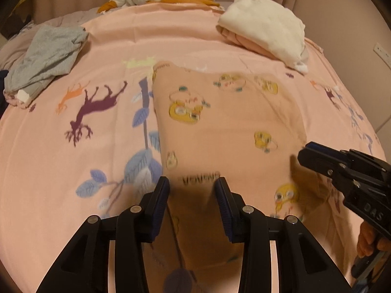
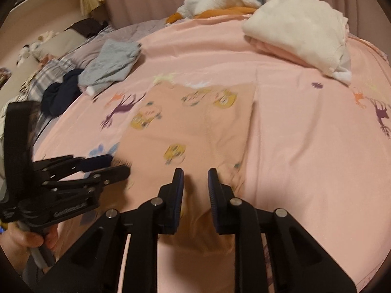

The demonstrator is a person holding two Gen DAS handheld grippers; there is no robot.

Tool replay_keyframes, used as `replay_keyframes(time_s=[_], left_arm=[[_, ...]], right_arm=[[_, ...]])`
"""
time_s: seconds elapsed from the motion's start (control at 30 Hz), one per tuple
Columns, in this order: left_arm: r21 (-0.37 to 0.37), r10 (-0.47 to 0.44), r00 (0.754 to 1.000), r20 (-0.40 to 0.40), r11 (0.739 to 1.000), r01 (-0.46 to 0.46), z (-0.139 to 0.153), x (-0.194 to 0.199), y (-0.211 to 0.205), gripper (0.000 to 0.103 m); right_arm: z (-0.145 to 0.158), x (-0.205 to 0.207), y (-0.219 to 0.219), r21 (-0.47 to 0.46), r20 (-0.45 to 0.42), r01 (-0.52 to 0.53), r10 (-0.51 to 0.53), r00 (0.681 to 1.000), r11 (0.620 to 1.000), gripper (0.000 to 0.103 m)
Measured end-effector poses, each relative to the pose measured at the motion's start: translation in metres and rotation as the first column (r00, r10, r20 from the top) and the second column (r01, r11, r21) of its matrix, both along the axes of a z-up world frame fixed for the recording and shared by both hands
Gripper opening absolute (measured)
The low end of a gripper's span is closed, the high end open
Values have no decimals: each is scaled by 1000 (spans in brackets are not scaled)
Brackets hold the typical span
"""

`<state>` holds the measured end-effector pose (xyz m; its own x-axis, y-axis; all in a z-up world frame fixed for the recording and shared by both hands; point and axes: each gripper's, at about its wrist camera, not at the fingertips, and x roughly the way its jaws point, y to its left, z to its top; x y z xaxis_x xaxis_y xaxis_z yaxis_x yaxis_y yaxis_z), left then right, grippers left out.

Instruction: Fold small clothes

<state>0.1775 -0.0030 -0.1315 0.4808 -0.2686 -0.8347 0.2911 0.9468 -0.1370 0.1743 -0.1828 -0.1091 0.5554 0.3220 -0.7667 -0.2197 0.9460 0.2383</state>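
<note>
Both hand-held grippers, left (image 1: 191, 183) and right (image 2: 195, 174), gape wide, empty, over the peach printed garment (image 1: 220, 122) on the bedsheet (image 1: 73, 171).

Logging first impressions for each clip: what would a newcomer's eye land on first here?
Most striking is the peach garment with yellow cartoon prints, spread on the pink bedspread right ahead of both grippers. The left gripper and right gripper both hang open over its near edge. Behind sit a folded cream-and-pink stack at far right and a grey garment at far left.
</note>
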Motion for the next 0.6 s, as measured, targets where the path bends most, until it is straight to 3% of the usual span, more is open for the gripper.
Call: replay_keyframes(time_s=[0.13, 0.33, 0.4, 0.47, 0.6], left_arm=[[-3, 5, 1000, -17, 1000, -5, -6, -9, 0, 37], [24, 36, 999, -21, 999, -36, 8, -23, 3, 39], [41, 51, 998, -25, 998, -50, 15, -25, 4, 53], [47, 69, 997, -22, 997, -68, 23, -29, 6, 74], [42, 81, 997, -11, 996, -80, 45, -41, 9, 84]], right_arm=[[-22, -9, 12, -90, -54, -10, 6, 999, 996, 22], [-5, -24, 14, -85, -61, 3, -8, 998, 996, 34], [4, -31, 13, -90, -50, 18, -22, 999, 996, 44], [11, -37, 11, -97, -36, 41, -45, 998, 994, 64], [34, -54, 7, -100, -11, 72, -73, 997, 992, 78]])
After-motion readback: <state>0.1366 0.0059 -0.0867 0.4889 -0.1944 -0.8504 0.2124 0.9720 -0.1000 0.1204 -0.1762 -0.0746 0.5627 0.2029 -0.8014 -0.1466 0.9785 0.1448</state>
